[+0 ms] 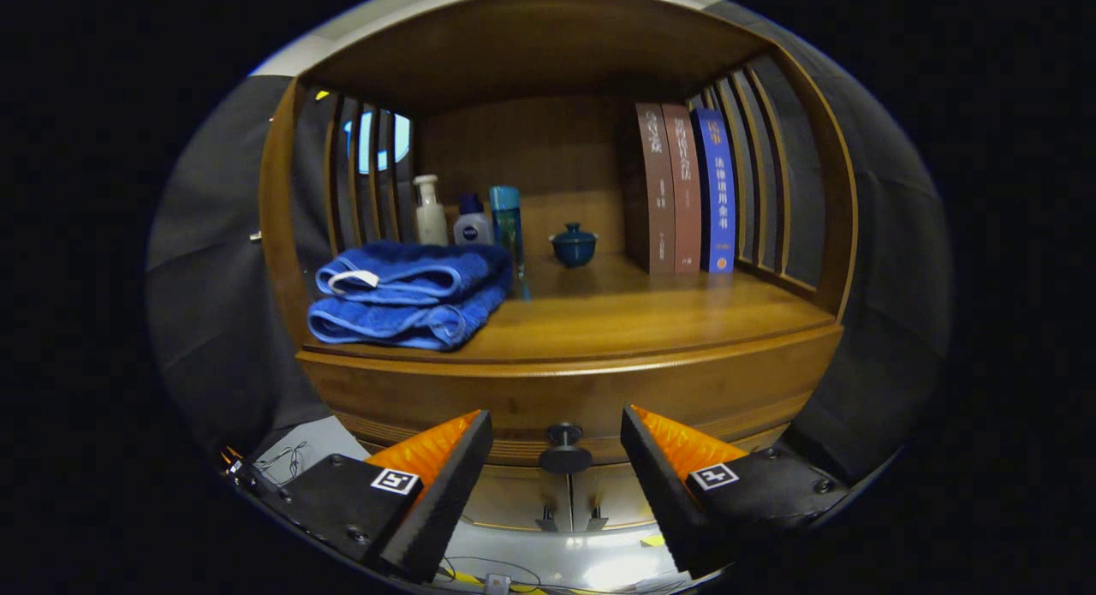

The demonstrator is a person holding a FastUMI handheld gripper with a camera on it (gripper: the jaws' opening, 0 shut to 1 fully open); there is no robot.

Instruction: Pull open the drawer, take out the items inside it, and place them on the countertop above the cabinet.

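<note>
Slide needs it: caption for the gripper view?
Open gripper lines up on the closed drawer's knob, below the countertop.

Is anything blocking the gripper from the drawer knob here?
Nothing visible does. The gripper is open, and the drawer knob sits in the gap between its fingers, slightly ahead, on the closed drawer front.

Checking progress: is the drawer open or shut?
Shut: the drawer front sits flush under the countertop; its knob lies between the open fingers, ungripped.

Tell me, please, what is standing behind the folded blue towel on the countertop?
Behind the folded blue towel stand three bottles; the towel covers their bases. The open tool flanks the closed drawer's knob.
</note>
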